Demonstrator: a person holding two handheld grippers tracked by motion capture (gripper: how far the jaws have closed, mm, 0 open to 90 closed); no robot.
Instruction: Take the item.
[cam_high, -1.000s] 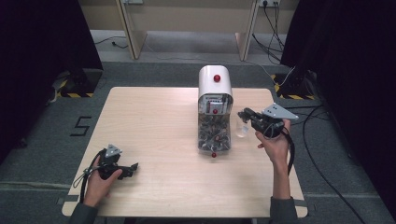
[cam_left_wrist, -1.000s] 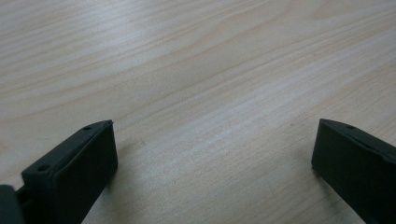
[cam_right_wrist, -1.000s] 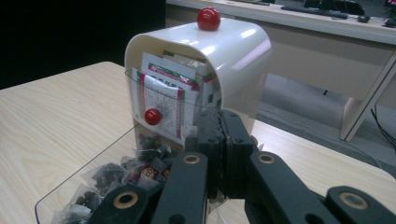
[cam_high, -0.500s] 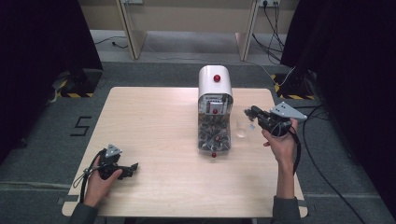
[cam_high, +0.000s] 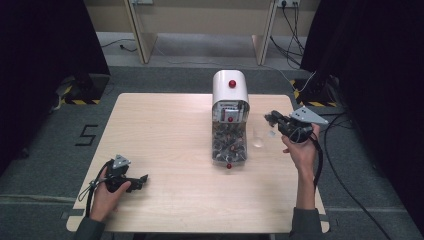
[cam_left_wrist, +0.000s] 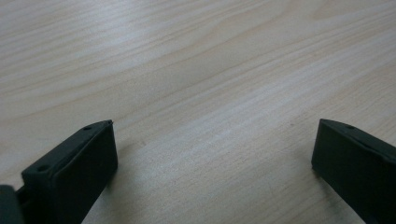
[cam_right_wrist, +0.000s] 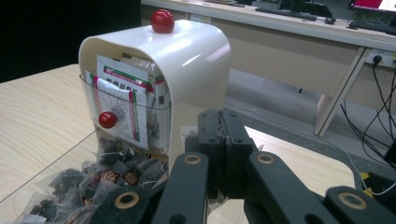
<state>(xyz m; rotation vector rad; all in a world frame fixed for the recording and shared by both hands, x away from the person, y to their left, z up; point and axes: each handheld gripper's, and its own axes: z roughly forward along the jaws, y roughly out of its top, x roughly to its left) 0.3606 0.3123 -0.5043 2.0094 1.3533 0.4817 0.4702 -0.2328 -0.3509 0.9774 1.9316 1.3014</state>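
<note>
A white domed dispenser (cam_high: 230, 92) (cam_right_wrist: 191, 56) with a red knob on top stands at the far middle of the table. Its clear drawer (cam_high: 229, 147) holds several dark sachets (cam_right_wrist: 107, 177), and printed packets (cam_right_wrist: 123, 100) stand upright behind a clear front. My right gripper (cam_high: 271, 119) (cam_right_wrist: 224, 140) hovers to the right of the dispenser, jaws pressed together, with nothing visible between them. A small clear cup (cam_high: 259, 138) sits on the table between the dispenser and that gripper. My left gripper (cam_high: 142, 178) (cam_left_wrist: 215, 154) rests open on bare wood near the front left.
The wooden table (cam_high: 165, 130) has open room across its left half. Cables (cam_high: 320, 165) trail from the right gripper past the table's right edge. Desk legs and wall sockets stand beyond the far edge, and dark curtains hang on both sides.
My right gripper has drifted slightly up and toward the far side, staying shut. The left hand and gripper have not moved.
</note>
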